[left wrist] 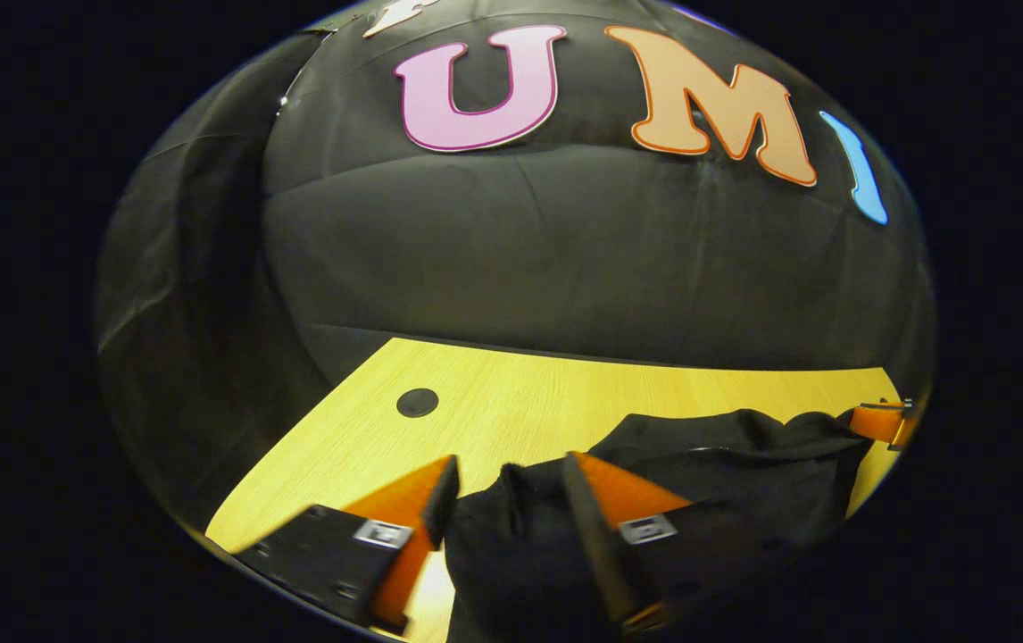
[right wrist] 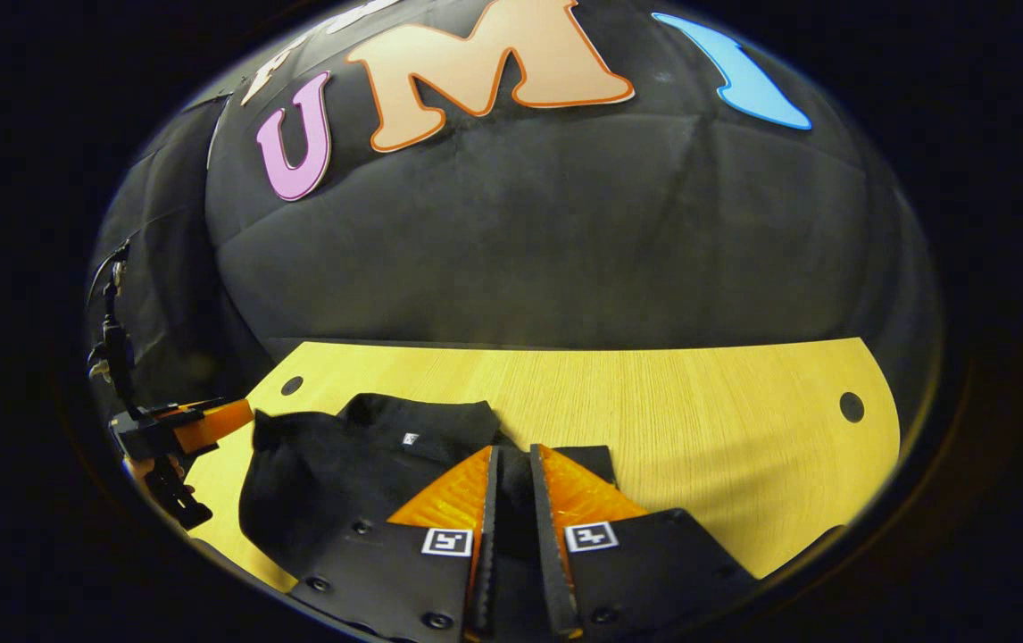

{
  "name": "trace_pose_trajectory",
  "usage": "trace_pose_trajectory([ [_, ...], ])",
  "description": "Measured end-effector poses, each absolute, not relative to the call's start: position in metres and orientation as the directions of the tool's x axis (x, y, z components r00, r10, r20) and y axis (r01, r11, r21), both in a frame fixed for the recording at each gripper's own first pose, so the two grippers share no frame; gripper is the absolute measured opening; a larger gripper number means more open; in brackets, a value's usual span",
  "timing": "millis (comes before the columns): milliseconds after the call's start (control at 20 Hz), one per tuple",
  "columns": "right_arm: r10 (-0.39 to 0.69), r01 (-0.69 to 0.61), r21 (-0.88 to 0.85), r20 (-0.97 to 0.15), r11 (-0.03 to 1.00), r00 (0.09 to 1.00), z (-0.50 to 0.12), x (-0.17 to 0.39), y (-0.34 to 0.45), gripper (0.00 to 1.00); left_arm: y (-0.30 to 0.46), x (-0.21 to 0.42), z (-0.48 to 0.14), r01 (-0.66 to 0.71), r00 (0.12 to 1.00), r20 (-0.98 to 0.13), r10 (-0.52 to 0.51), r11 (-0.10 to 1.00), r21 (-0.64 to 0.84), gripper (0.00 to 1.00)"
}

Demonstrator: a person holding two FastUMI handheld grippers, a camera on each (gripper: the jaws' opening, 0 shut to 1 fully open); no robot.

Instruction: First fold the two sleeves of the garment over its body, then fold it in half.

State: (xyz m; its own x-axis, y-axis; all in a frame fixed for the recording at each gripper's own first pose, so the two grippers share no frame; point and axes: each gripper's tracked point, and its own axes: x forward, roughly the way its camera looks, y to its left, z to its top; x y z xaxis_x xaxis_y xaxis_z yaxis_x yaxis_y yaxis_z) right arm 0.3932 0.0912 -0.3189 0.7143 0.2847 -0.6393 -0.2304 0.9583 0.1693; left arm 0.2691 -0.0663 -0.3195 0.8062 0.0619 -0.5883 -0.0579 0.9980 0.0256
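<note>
Recording booth, lab-like, not a home. Black cloth wall (right wrist: 547,241) draped behind and around. Bare wooden table (right wrist: 699,402) with round cable holes (right wrist: 852,407). Marker tags (right wrist: 590,537) on handheld gripper hardware.

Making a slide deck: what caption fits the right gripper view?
Right gripper pinches the black garment on the wooden table, left gripper at its far edge.
</note>
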Motion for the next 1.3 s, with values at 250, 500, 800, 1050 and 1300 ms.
trace_pose_trajectory([
  [250, 0.323, -0.255, 0.199, -0.601, 0.946, 0.731, -0.301, 0.387, 0.079, 0.98, -0.054, 0.258, -0.297, -0.127, 0.82, -0.564, 0.098, 0.992, -0.013, 0.93],
  [500, 0.317, -0.307, 0.099, -0.466, 0.947, 0.826, -0.235, 0.349, 0.071, 0.98, -0.068, 0.224, -0.244, -0.106, 0.861, -0.507, 0.028, 0.986, -0.126, 0.95],
  [800, 0.284, -0.276, 0.068, -0.309, 0.959, 0.908, -0.181, 0.242, 0.067, 0.98, -0.066, 0.142, -0.189, -0.047, 0.906, -0.424, 0.007, 0.995, -0.084, 0.95],
  [1050, 0.274, -0.263, 0.076, -0.268, 0.962, 0.923, -0.155, 0.159, 0.073, 0.96, -0.055, 0.084, -0.142, -0.014, 0.942, -0.335, -0.004, 0.999, -0.051, 0.96],
  [1300, 0.228, -0.217, 0.076, -0.192, 0.973, 0.955, -0.134, 0.101, 0.09, 0.95, -0.045, 0.03, -0.124, 0.033, 0.955, -0.293, -0.043, 0.999, -0.039, 0.94],
])
